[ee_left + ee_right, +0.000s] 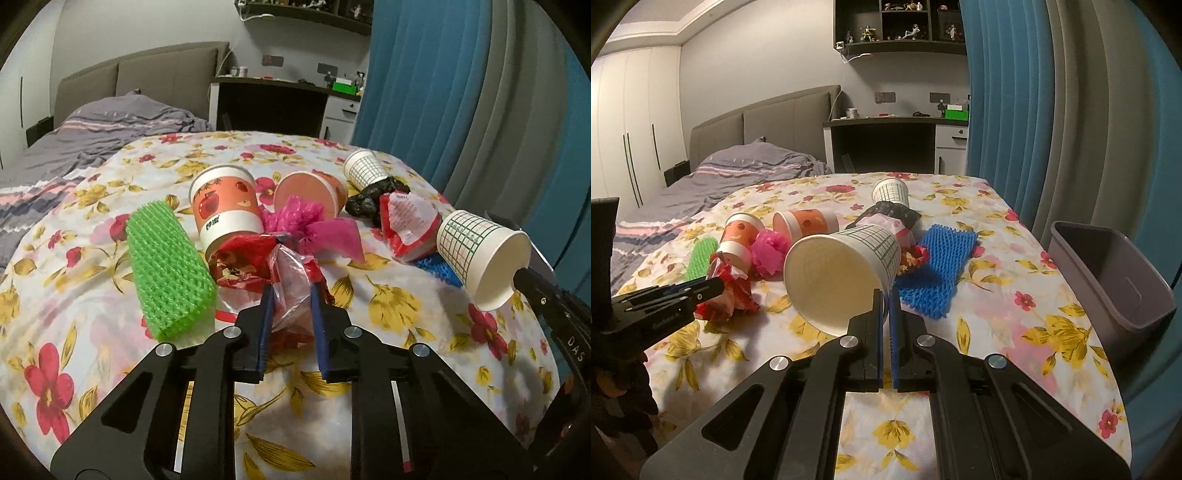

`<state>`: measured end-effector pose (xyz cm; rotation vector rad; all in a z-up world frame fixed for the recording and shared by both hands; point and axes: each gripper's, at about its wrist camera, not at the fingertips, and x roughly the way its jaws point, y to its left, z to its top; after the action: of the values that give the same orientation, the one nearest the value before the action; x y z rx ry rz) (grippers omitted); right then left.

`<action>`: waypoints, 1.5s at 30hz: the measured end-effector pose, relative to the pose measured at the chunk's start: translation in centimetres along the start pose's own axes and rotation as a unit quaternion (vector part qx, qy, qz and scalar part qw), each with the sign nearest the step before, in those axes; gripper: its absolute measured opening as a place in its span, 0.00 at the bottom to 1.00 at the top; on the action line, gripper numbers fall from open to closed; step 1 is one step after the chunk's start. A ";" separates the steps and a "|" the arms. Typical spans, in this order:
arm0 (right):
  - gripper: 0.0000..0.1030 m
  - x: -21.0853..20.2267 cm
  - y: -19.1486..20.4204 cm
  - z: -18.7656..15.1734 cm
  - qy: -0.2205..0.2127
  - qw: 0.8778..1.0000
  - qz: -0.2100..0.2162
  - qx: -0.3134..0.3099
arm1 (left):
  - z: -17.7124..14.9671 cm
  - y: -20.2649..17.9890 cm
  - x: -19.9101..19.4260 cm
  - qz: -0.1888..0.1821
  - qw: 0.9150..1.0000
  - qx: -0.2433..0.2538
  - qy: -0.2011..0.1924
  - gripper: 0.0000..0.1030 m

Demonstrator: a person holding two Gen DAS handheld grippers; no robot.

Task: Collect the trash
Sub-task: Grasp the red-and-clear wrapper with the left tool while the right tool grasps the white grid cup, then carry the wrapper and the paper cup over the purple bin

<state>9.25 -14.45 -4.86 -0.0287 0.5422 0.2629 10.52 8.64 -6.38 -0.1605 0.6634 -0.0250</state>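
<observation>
So the trash is all spread over a table (997, 258) with a flowery cloth on it, bed behind. The left tool (291, 291) has its blue pads pinched in on a crumpled red and clear plastic wrapper (291, 295), with the wrapper bunched up between them and squeezed, so it's got hold of that. The right tool (885, 295) is clamped down tight on the rim of a white paper cup with a green grid (846, 269), cup tipped on its side with the mouth facing the camera, lifted a bit off the cloth as far as I can tell. Right behind the wrapper there's an orange fruit-print cup (225, 210) standing mouth down, and a second orange cup (310, 192) lying on its side next to it, with a scrunched pink plastic bag (314, 225) in front of those two. A green foam net sleeve (166, 269) lies just left of the wrapper. Further back there's another grid cup (364, 168) mouth down beside a black crumpled bag (373, 199), plus a red and white paper wrapper (406, 225). A blue foam net sleeve (938, 269) lies flat behind the held cup. A grey bin (1108, 280) stands at the right edge of the table, open top.
</observation>
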 end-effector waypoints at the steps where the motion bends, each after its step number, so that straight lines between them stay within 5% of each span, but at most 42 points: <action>1: 0.04 -0.2 -0.1 0.0 -0.002 1.000 0.000 0.001 | 0.0 -0.1 -0.3 -0.004 1.000 -0.003 -0.004 0.18; 16: 0.04 -3.1 -3.4 0.0 -0.027 0.999 -0.008 0.031 | 1.6 -5.0 -6.0 -0.056 0.995 0.020 -0.081 0.17; 45: 0.04 -7.6 -14.6 0.5 -0.075 0.988 -0.093 0.093 | 4.7 -20.0 -2.1 -0.158 0.977 0.117 -0.083 0.17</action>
<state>7.02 -30.35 -1.15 0.1211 0.4091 0.0307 12.29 -10.25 1.70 -0.0382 0.4575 -0.3912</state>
